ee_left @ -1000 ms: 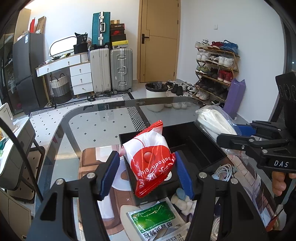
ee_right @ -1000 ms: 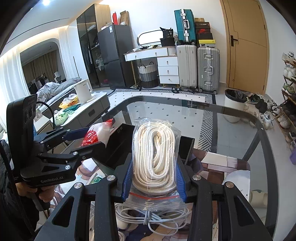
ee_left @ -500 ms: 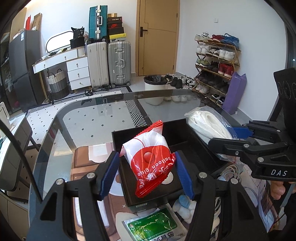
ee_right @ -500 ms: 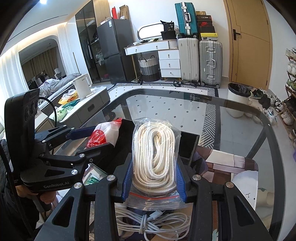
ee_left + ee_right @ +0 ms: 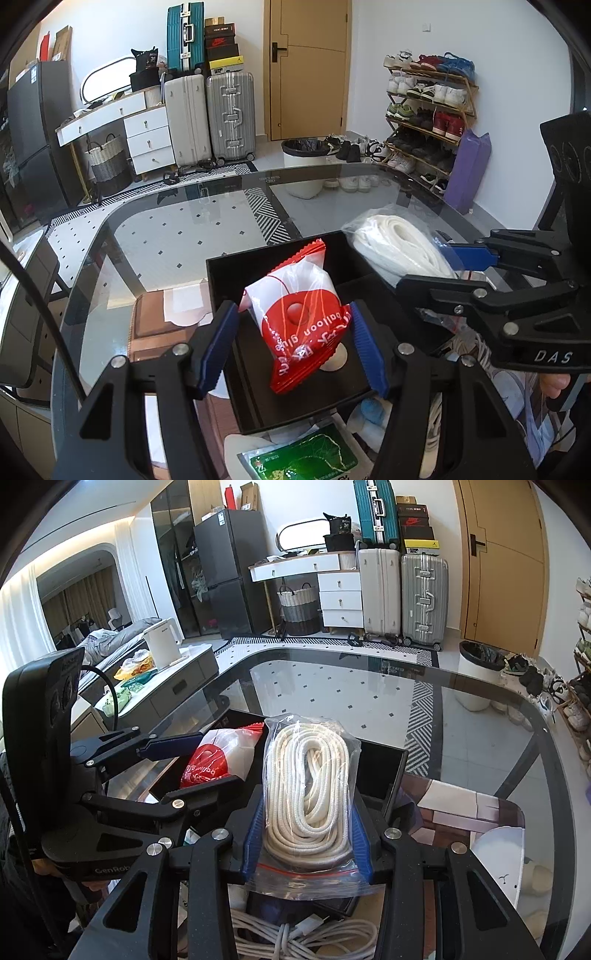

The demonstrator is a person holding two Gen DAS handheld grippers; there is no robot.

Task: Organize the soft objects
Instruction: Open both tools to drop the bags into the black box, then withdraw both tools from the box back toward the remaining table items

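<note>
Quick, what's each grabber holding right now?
Left gripper: closed on the red balloon glue packet.
Right gripper: closed on the bagged white rope.

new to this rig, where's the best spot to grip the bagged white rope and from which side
Grip across the middle of the rope coil from its zip end, as the right gripper does: the coil is long and narrow, so its pads press both long sides, while the loose plastic gives no firm hold.
</note>
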